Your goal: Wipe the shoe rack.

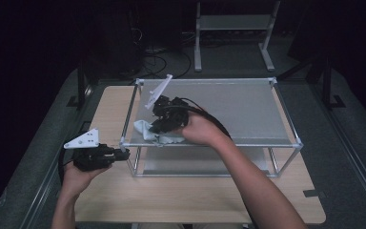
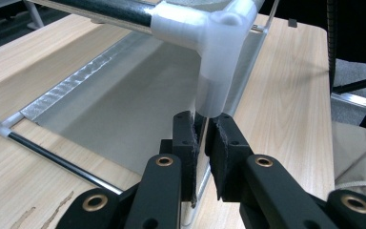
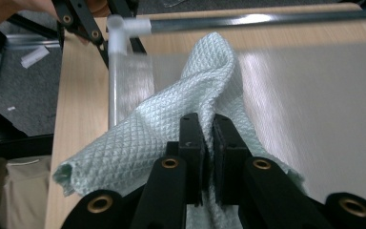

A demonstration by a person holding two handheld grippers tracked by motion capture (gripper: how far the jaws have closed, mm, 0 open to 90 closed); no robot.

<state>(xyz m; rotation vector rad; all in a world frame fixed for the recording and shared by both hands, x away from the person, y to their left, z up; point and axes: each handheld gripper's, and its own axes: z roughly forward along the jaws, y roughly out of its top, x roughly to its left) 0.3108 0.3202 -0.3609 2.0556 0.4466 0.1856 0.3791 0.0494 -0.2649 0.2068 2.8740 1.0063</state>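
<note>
I am holding the left gripper (image 1: 120, 153) at the near left corner of the rack (image 1: 286, 125), which is standing on the counter (image 1: 190, 198). Its jaws are pinching the thin upright post (image 2: 201, 143) just under the white corner joint (image 2: 217, 47). The pads are pressing on the post from both sides.

I am holding the right gripper (image 1: 158, 125) over the rack's top shelf (image 1: 248, 109), close to its near left corner. Its jaws are pinching the cloth (image 3: 171, 119), a pale green one with a little diamond pattern. The cloth is bunching up into a fold between the pads and rising in a hump ahead of them. The rest of it is lying on the shelf, with one end hanging out past the gripper toward the shelf's left edge. In the high view the cloth (image 1: 145, 130) is showing under my right hand (image 1: 200, 130), right by the near rail of the shelf.

A lower shelf (image 1: 205, 164) is sitting under the top one.
</note>
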